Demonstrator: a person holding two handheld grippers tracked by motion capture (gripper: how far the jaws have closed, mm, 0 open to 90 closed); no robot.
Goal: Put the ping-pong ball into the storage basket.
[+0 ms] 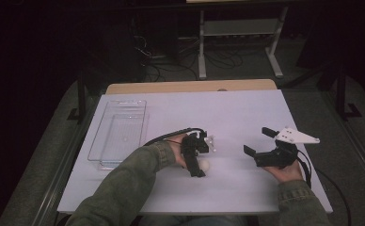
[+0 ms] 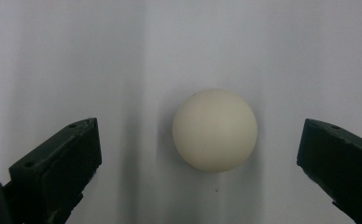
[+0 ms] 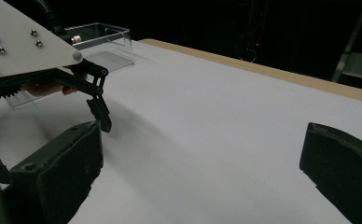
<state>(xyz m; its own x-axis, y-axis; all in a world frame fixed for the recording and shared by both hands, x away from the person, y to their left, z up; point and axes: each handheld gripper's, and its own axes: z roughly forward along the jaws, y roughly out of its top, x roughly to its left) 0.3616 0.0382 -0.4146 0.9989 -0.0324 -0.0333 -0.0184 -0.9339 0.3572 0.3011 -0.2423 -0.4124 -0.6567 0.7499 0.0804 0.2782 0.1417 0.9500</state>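
Hovering my left gripper (image 2: 200,154) over the cream ball (image 2: 215,129), I see its fingers (image 2: 58,163) spread wide, one on either side of the ball, neither touching it. The ball rests on the white tabletop (image 1: 237,113), near its front edge and a little left of centre. My right gripper (image 1: 256,141) sits at three o'clock from the ball, well apart, fingers open around nothing. A clear tray (image 1: 119,133) lies at ten o'clock.

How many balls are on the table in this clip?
1. A cream ball lies on the white table, between the open jaws of the left gripper and untouched by them. The clear tray at the table's left appears to hold none.
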